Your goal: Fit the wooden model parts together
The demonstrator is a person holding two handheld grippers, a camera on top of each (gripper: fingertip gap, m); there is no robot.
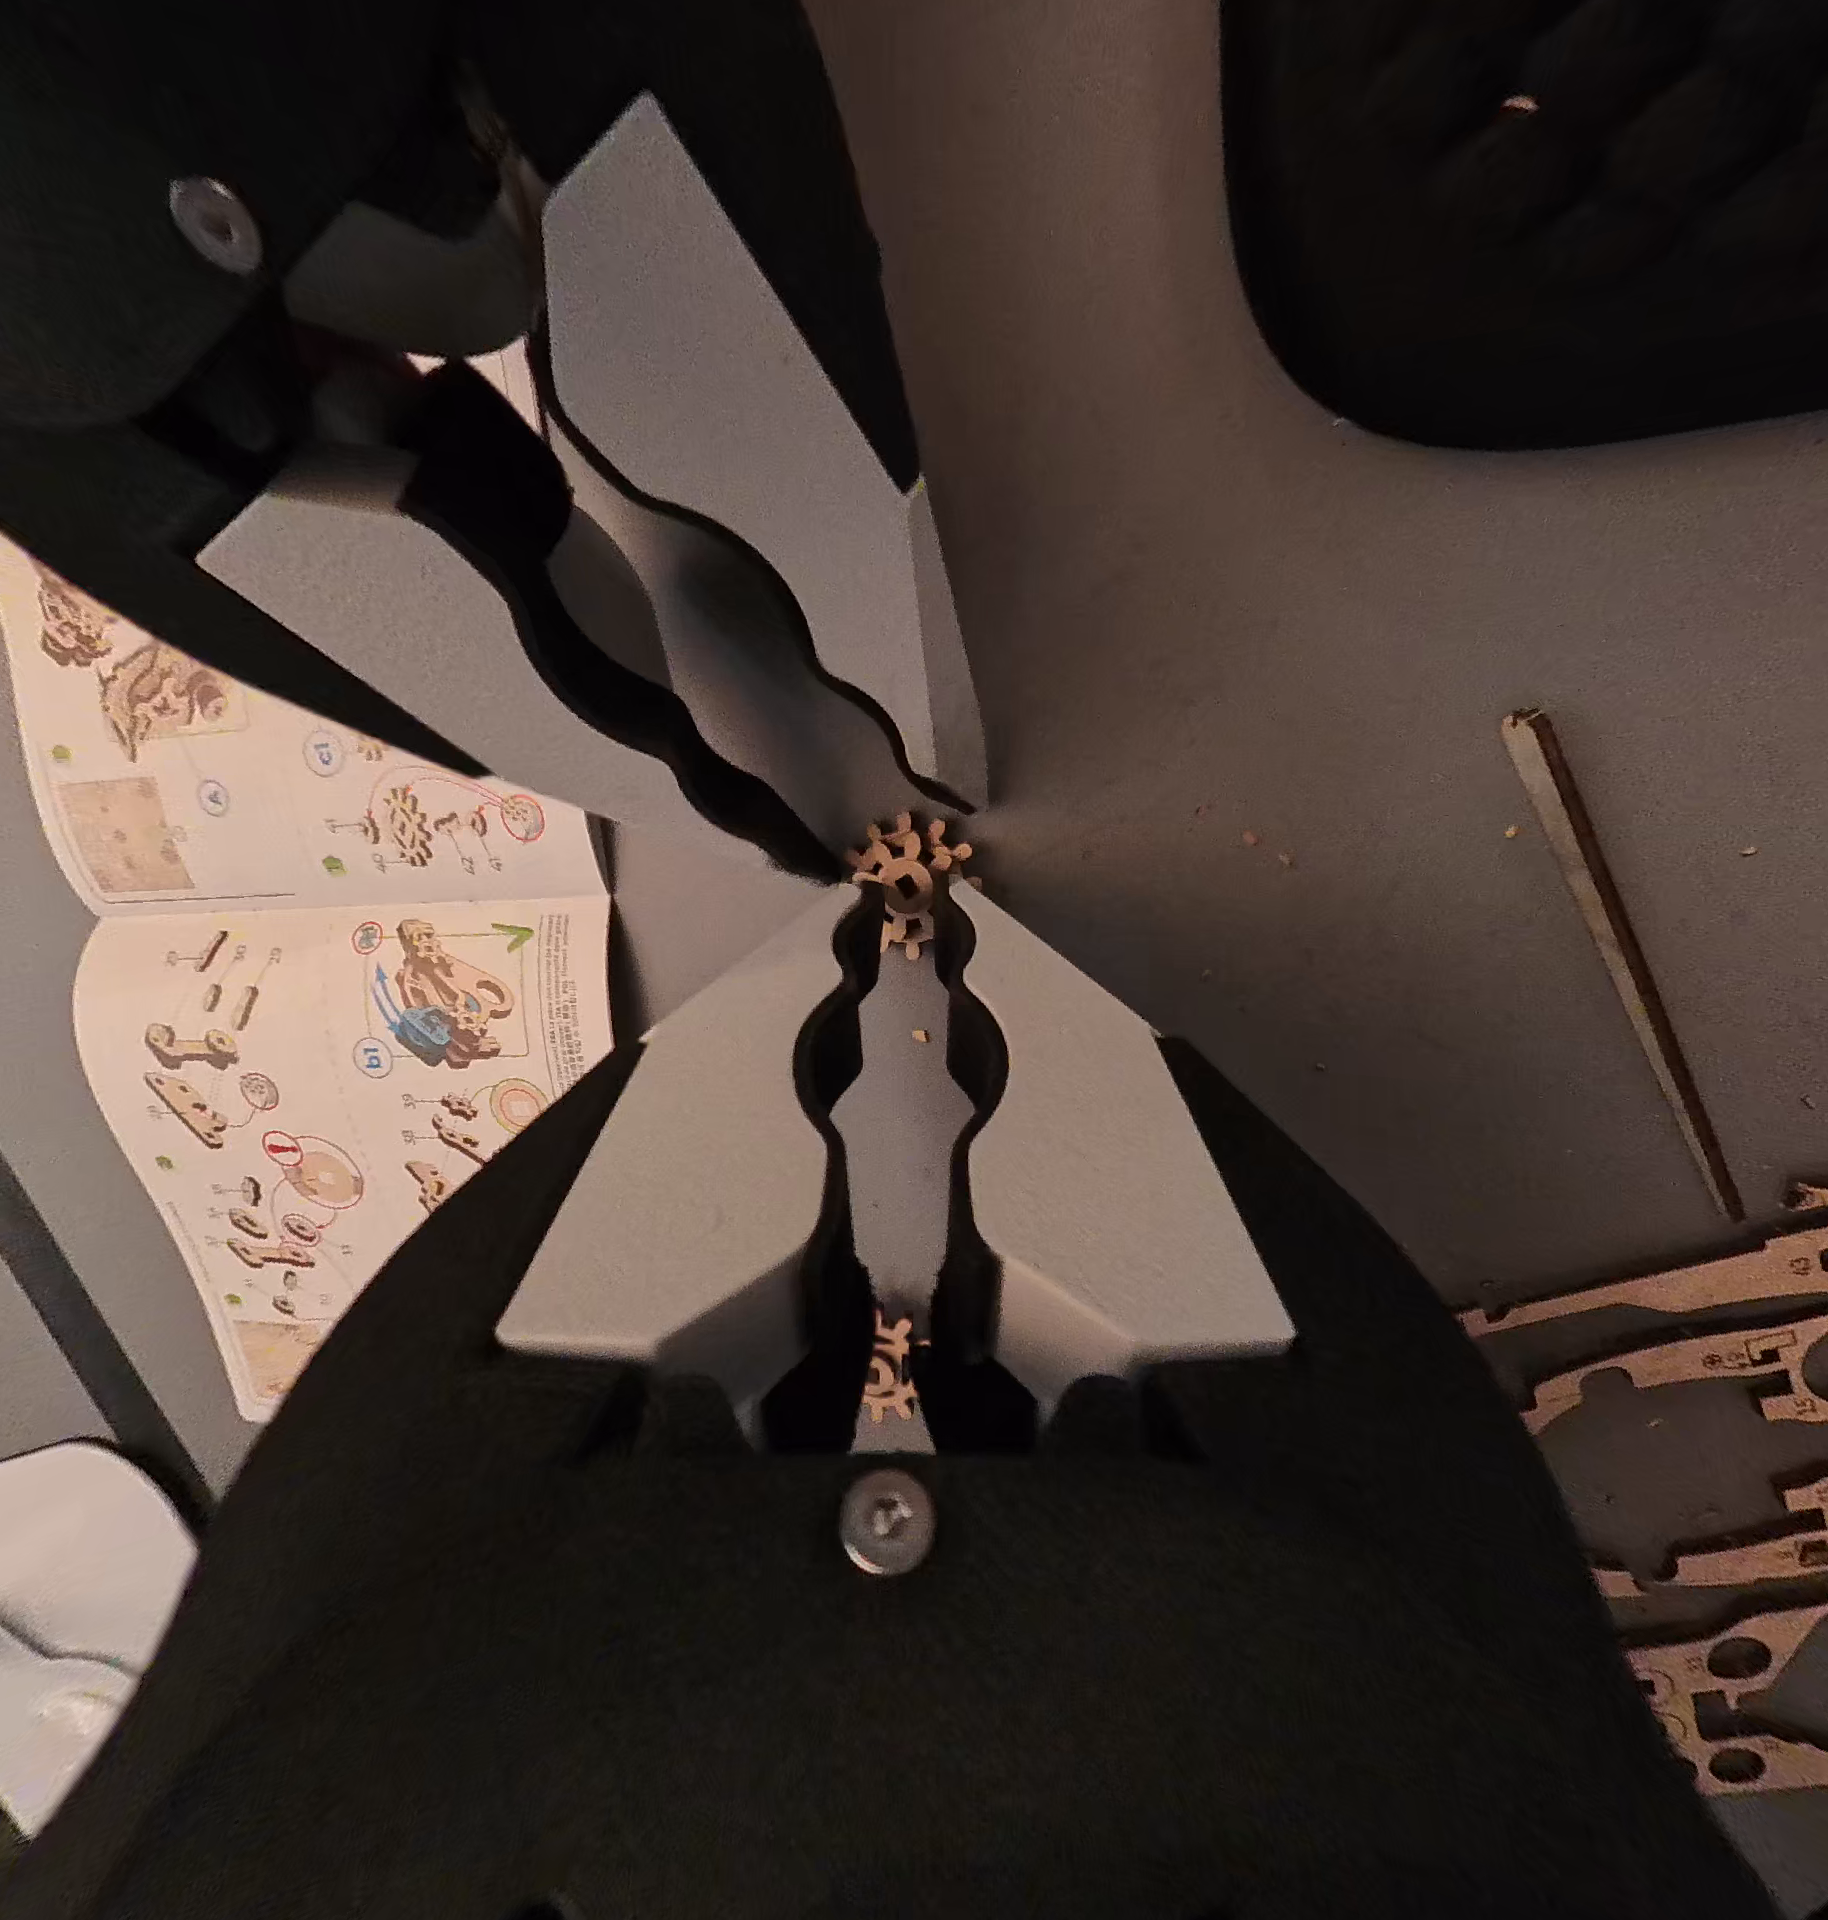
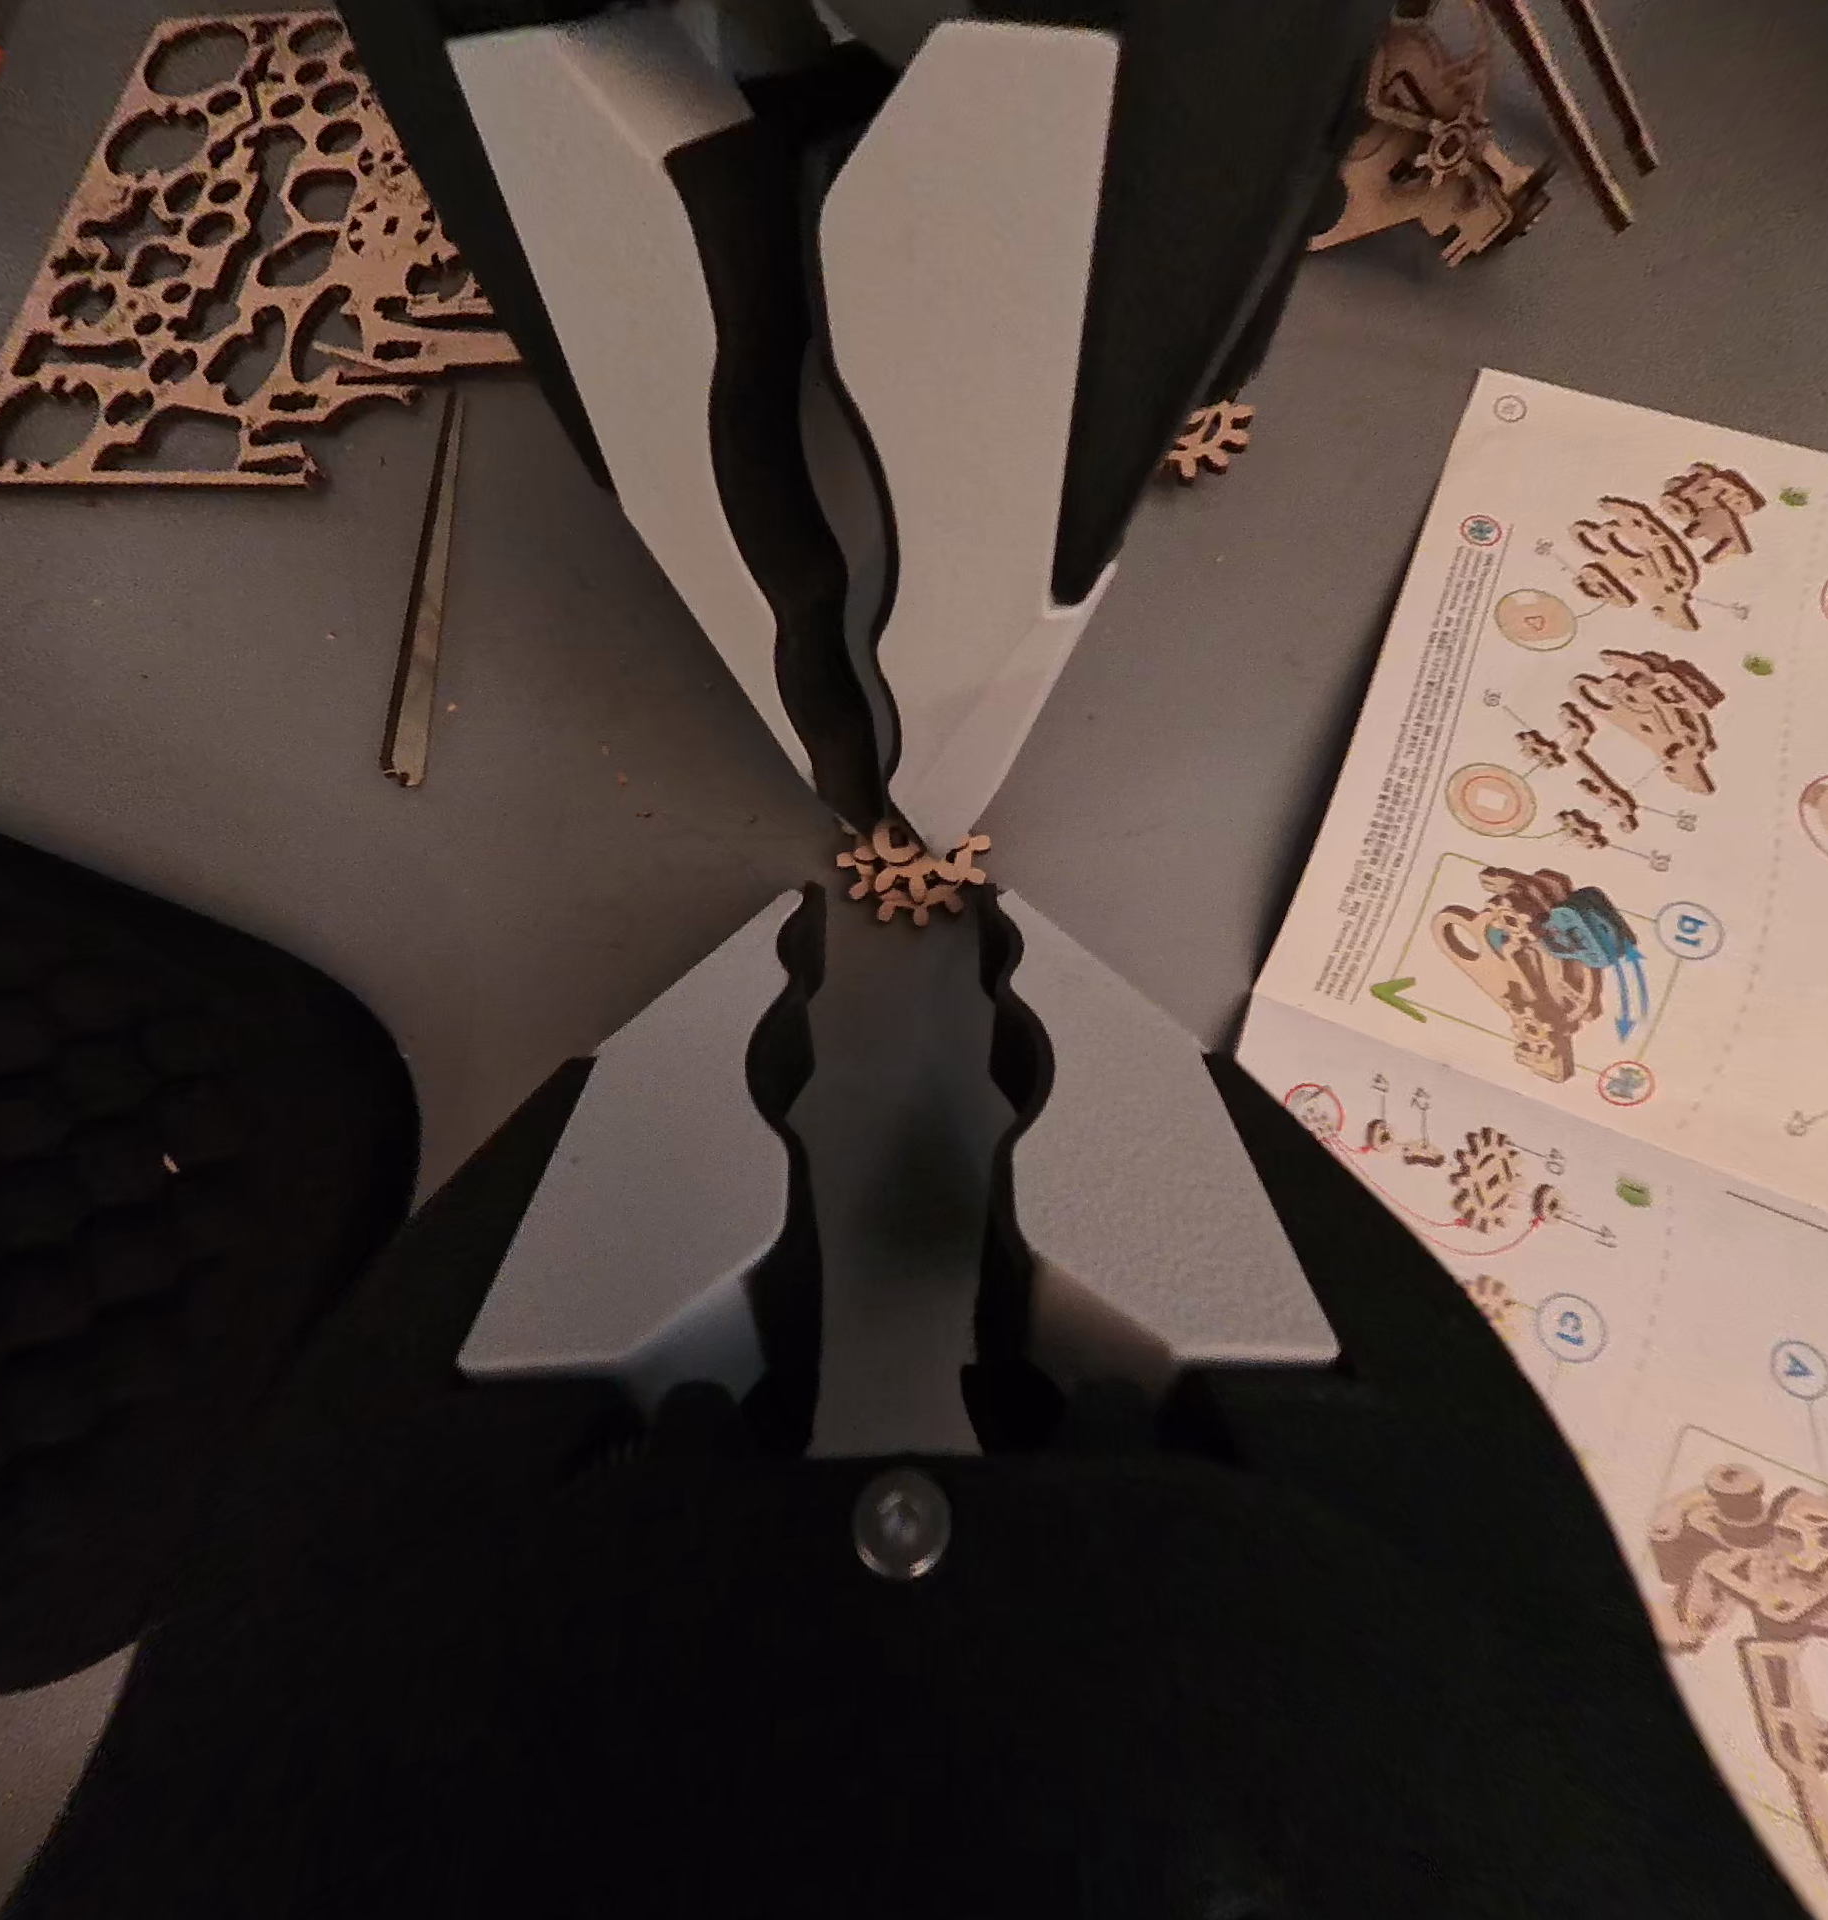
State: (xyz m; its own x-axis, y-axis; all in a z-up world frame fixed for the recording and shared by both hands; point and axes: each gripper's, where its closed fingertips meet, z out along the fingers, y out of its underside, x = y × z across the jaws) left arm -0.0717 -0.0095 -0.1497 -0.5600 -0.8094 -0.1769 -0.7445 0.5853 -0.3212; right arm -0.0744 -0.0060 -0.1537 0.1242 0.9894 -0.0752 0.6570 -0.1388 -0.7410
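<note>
My left tongs [image 1: 905, 914] pinch one small wooden gear [image 1: 905, 883]; my right tongs [image 2: 894, 914] stand parted beside the gears [image 2: 910, 878], mid-bench [image 2: 577, 675]. I judge the bores must align; press squarely, gently.

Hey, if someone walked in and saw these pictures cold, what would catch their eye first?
Dead centre, two hand-held grippers meet tip to tip over small wooden gears: the left hand-held gripper reaches up from below, the right hand-held gripper faces it. Beside them an open instruction booklet lies on the grey table, with punched-out wooden sheets at its far left in the right wrist view.
</note>
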